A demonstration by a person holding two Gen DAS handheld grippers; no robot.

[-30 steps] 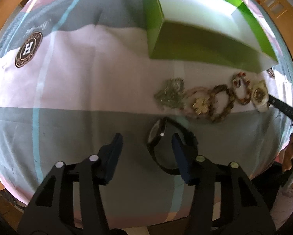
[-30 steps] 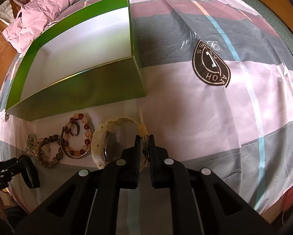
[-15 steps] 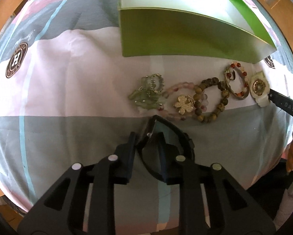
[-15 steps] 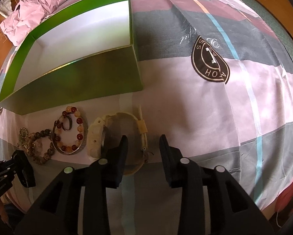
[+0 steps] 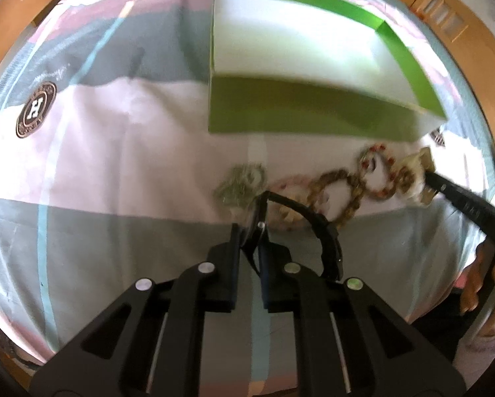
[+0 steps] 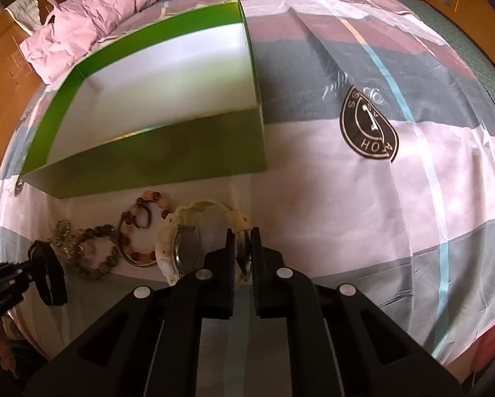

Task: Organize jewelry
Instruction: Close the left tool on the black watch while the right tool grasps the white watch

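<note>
In the left wrist view my left gripper (image 5: 249,235) has its jaws closing tight and pinches the black watch (image 5: 313,221) by its case edge. The strap loops off to the right, just above the bedsheet. In the right wrist view my right gripper (image 6: 242,246) has its jaws closing and presses on the cream watch (image 6: 184,248) at its strap buckle. That watch lies on the sheet. Left of it lie a red bead bracelet (image 6: 141,228) and a brown bead bracelet (image 6: 95,254). The open green box (image 6: 148,165) with a white inside stands behind the row.
A green brooch (image 5: 244,182) and a pink bracelet (image 5: 287,183) lie at the left of the row, blurred. The striped bedsheet (image 5: 115,152) spreads around. A pink pillow (image 6: 92,23) lies beyond the box. Wooden furniture (image 5: 462,33) lines the edges.
My left gripper went from wide open to shut on the black watch and raised it. My right gripper opened around the cream strap, then shut on it again.
</note>
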